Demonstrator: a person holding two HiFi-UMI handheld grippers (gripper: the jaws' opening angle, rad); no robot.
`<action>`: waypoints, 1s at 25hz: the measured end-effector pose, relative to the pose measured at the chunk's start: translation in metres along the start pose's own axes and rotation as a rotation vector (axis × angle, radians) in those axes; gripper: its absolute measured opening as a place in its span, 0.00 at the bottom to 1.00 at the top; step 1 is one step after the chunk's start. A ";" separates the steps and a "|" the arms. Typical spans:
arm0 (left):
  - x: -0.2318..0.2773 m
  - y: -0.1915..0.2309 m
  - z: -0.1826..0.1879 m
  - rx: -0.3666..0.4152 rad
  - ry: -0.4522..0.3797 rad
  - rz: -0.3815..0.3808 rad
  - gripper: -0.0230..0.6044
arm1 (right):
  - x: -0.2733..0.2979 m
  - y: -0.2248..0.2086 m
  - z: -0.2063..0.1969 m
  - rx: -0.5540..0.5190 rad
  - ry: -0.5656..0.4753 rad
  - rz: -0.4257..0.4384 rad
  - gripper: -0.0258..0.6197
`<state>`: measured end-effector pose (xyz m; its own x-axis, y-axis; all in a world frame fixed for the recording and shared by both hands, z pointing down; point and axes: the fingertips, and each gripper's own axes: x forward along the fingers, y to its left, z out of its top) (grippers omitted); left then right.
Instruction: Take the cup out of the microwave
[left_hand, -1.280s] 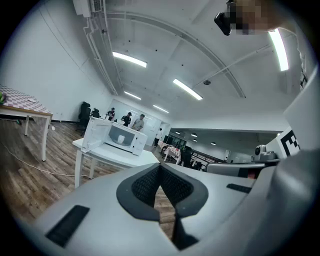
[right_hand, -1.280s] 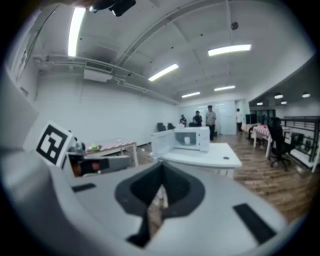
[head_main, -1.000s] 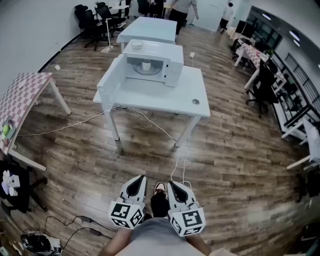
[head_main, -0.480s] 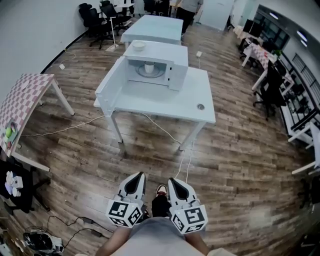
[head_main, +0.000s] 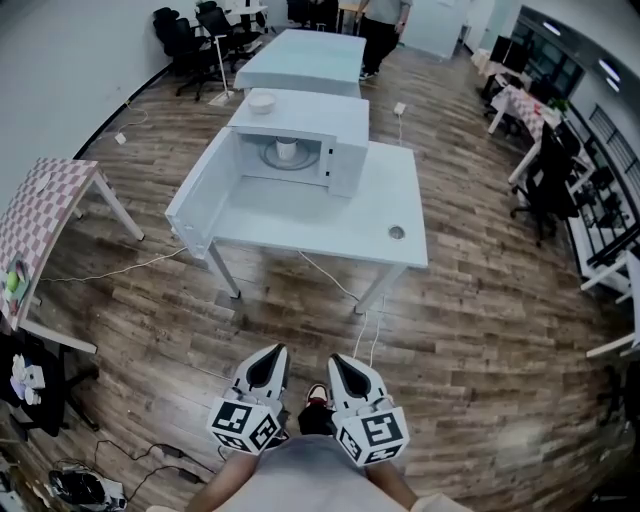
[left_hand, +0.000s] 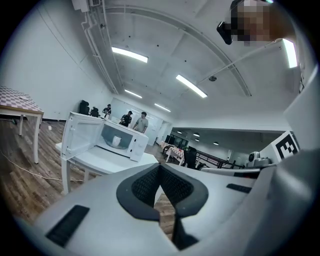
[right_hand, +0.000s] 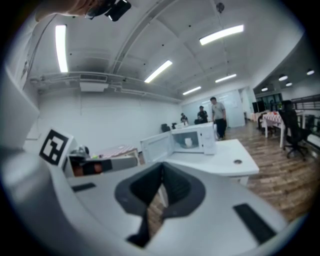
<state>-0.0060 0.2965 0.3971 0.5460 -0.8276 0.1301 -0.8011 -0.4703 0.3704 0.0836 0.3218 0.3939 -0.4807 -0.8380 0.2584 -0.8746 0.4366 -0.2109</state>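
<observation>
Approach: the cup (head_main: 286, 150) stands inside the microwave (head_main: 312, 114), well apart from you.
Your left gripper (head_main: 272, 358) has its jaws pressed together, with nothing between them; pass it clear of the open door (head_main: 200, 198). Your right gripper (head_main: 345, 366) is also closed and empty; I think you should open it before you reach in.

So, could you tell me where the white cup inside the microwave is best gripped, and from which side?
Probably grip the cup across its side wall, coming in level through the microwave's open front. It stands upright mid-cavity, and the door is swung out to the left, leaving the front clear.
</observation>
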 end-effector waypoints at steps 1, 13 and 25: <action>0.008 0.000 0.001 0.003 0.002 0.000 0.06 | 0.004 -0.006 0.001 0.000 0.002 0.003 0.07; 0.073 -0.015 0.021 0.026 -0.023 0.017 0.06 | 0.033 -0.074 0.016 0.017 -0.002 0.052 0.08; 0.107 -0.013 0.021 0.026 0.001 0.002 0.06 | 0.045 -0.102 0.010 0.069 0.016 0.034 0.08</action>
<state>0.0577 0.2074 0.3874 0.5447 -0.8283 0.1314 -0.8082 -0.4765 0.3461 0.1518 0.2362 0.4174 -0.5115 -0.8175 0.2645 -0.8514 0.4406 -0.2846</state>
